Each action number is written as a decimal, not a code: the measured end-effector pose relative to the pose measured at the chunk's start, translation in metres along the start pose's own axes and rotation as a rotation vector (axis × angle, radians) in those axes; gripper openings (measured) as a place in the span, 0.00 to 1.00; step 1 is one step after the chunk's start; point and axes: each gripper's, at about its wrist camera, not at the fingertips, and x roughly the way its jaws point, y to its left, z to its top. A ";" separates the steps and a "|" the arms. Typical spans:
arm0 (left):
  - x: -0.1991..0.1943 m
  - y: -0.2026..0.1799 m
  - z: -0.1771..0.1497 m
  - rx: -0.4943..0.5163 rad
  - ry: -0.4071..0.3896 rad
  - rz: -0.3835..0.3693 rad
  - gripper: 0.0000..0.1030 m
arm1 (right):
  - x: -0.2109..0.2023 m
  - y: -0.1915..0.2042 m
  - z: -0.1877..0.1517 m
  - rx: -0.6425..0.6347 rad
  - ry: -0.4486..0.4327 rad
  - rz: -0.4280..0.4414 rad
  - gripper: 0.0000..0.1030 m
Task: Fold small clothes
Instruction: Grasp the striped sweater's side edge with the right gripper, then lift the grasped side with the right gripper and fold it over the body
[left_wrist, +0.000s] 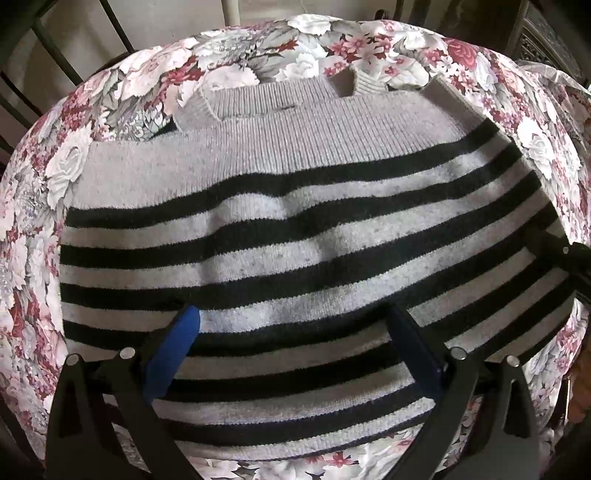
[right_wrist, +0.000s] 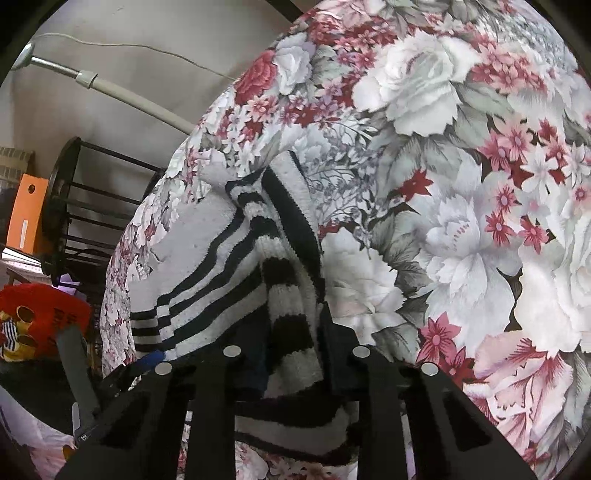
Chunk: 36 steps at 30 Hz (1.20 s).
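You have one striped sweater (left_wrist: 295, 221) lying flat on one floral cloth (left_wrist: 480, 74), neck at the far edge. Your left gripper (left_wrist: 295, 332) stands spread above the lower stripes, its two blue pads (left_wrist: 173, 350) clear of the knit. Your right gripper (right_wrist: 291, 332) pinches a bunched fold of the sweater's edge, lifted off the cloth.

Grey sweater (left_wrist: 295, 192), black stripes, flat on floral cloth (left_wrist: 369, 44); one edge bunched, lifted.
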 end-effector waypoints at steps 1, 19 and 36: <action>-0.004 -0.001 0.001 0.000 -0.004 0.001 0.96 | -0.001 0.002 0.000 -0.005 -0.001 -0.005 0.22; -0.042 -0.009 0.003 -0.013 -0.051 -0.022 0.96 | -0.019 0.033 -0.004 -0.049 -0.018 -0.027 0.20; -0.048 0.019 0.019 -0.105 -0.023 -0.094 0.96 | -0.034 0.088 -0.025 -0.174 -0.019 -0.030 0.19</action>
